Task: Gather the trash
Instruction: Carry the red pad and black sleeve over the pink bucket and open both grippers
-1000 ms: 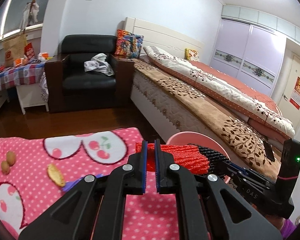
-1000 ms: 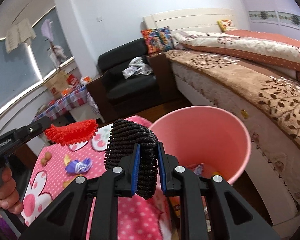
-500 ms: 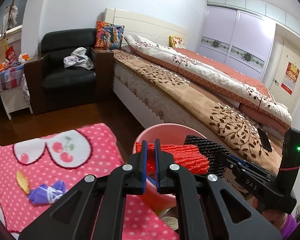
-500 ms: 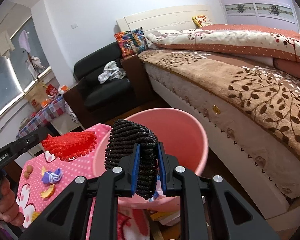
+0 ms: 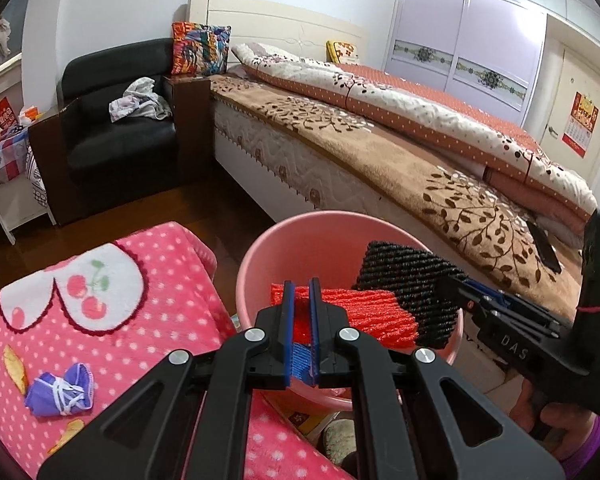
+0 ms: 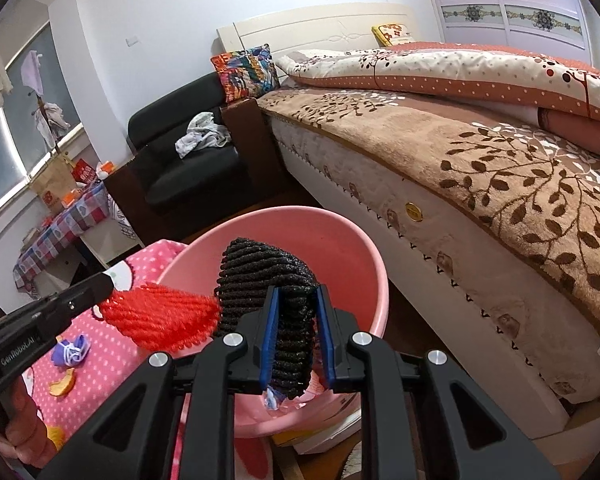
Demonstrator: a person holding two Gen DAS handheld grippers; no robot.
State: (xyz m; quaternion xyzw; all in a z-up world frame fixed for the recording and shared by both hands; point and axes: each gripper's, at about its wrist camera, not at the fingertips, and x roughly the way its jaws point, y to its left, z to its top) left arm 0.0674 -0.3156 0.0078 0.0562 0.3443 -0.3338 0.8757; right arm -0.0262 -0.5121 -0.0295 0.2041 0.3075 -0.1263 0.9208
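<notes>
A: Bedroom; pink dotted tabletop (image 5: 148, 320), pink bucket (image 5: 260, 256) off its bed-side edge.
B: Left tongs (image 5: 301, 292)?
A: Clenched on red mesh scrubber (image 5: 364, 312), over the bucket.
B: Right tongs (image 6: 296, 300)?
A: Clamped on black mesh scrubber (image 6: 260, 268), also above the bucket, touching the red one. Purple wad (image 5: 60, 394) lies near the tabletop's near edge.

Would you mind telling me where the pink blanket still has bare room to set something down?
Free: the pink blanket between the cherry heart patch and the pink bucket. Crowded: its left edge, where the purple wrapper and orange peel pieces lie, and the bucket mouth, filled by both held scrubbers.
</notes>
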